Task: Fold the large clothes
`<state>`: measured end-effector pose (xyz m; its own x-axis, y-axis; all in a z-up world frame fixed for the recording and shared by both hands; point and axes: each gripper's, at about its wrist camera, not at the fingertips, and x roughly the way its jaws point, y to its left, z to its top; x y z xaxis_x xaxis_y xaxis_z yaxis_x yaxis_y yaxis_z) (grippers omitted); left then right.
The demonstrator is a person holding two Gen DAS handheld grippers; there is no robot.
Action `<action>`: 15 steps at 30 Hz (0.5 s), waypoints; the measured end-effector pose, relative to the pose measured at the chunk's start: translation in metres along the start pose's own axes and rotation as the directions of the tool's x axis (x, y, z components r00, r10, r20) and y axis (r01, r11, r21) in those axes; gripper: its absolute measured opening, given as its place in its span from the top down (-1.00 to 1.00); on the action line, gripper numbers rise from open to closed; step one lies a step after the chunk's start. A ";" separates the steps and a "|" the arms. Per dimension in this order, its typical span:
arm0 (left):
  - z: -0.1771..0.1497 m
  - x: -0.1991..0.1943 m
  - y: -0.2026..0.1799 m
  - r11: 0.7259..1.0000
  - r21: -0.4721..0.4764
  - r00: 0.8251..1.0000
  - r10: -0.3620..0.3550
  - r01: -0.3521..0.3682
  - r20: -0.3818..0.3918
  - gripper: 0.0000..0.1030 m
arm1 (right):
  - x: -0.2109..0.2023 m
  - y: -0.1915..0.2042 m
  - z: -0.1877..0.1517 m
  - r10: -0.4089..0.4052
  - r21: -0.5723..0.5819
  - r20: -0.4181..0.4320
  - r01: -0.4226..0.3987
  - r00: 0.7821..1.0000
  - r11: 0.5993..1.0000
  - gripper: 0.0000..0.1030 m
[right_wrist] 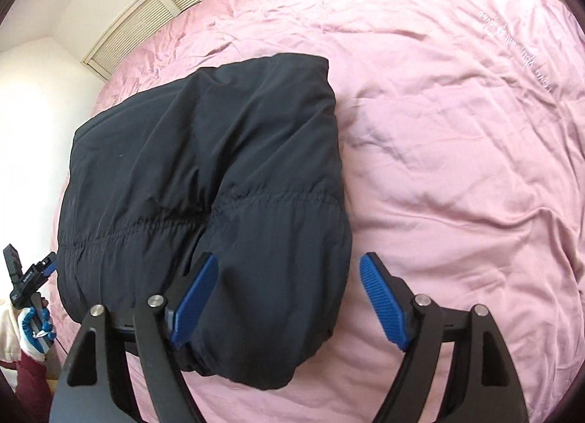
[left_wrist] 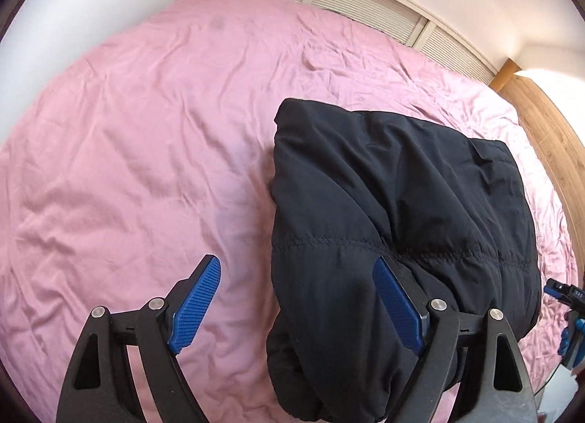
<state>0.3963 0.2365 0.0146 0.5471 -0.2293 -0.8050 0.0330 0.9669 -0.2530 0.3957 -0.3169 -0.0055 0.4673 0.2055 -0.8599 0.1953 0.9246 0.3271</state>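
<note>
pink bed [left_wrist: 128, 130] is carrying a folded dark jacket [left_wrist: 384, 203]; left claw [left_wrist: 298, 308] and right claw [right_wrist: 289, 302] are hovering wide over it.

Folded jacket [left_wrist: 395, 211] blocks bed [left_wrist: 146, 130] centre; open sheet either side.

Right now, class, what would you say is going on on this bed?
A person with a handheld gripper in each hand is folding a dark padded jacket on a bed covered with a pink sheet. The jacket lies as a compact folded bundle. The left gripper and right gripper are both open, positioned at the bundle's near end, one on each side, and neither is closed on fabric. The fold looks largely done, though whether another fold is planned cannot be told.
</note>
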 end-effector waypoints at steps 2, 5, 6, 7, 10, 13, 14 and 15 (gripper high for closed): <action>-0.012 -0.015 -0.017 0.999 0.037 0.999 0.033 -0.035 0.035 -0.70 | -0.017 -0.002 -0.008 -0.027 -0.023 0.032 0.028 0.999 0.999 -0.67; -0.029 -0.025 -0.024 0.996 0.059 0.995 0.059 -0.064 0.080 -0.77 | -0.033 0.020 -0.027 -0.019 -0.025 0.082 0.022 0.996 0.999 -0.74; -0.037 -0.028 -0.031 0.996 0.061 0.994 0.065 -0.071 0.093 -0.79 | -0.036 0.031 -0.036 -0.023 -0.041 0.104 0.028 0.994 0.999 -0.80; -0.044 -0.030 -0.036 0.995 0.059 0.992 0.070 -0.076 0.106 -0.83 | -0.039 0.025 -0.044 -0.028 -0.064 0.121 0.036 0.992 0.997 -0.82; -0.064 -0.021 -0.054 0.992 0.063 0.986 0.103 -0.111 0.130 -0.89 | -0.039 0.034 -0.066 -0.048 -0.135 0.168 0.072 0.985 0.988 -0.88; -0.086 -0.012 -0.067 0.987 0.063 0.980 0.138 -0.148 0.145 -0.95 | -0.031 0.036 -0.087 -0.037 -0.167 0.201 0.072 0.979 0.983 -0.89; -0.092 -0.012 -0.071 0.987 0.055 0.978 0.143 -0.153 0.152 -0.96 | -0.029 0.037 -0.092 -0.032 -0.180 0.214 0.072 0.976 0.981 -0.90; -0.098 -0.012 -0.075 0.986 0.046 0.976 0.149 -0.158 0.160 -0.97 | -0.028 0.037 -0.098 -0.034 -0.195 0.229 0.080 0.973 0.977 -0.90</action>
<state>0.3050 0.1556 -0.0089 0.6728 -0.0618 -0.7373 -0.0156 0.9951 -0.0977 0.3054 -0.2567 -0.0077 0.6457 0.0949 -0.7577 0.0600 0.9829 0.1742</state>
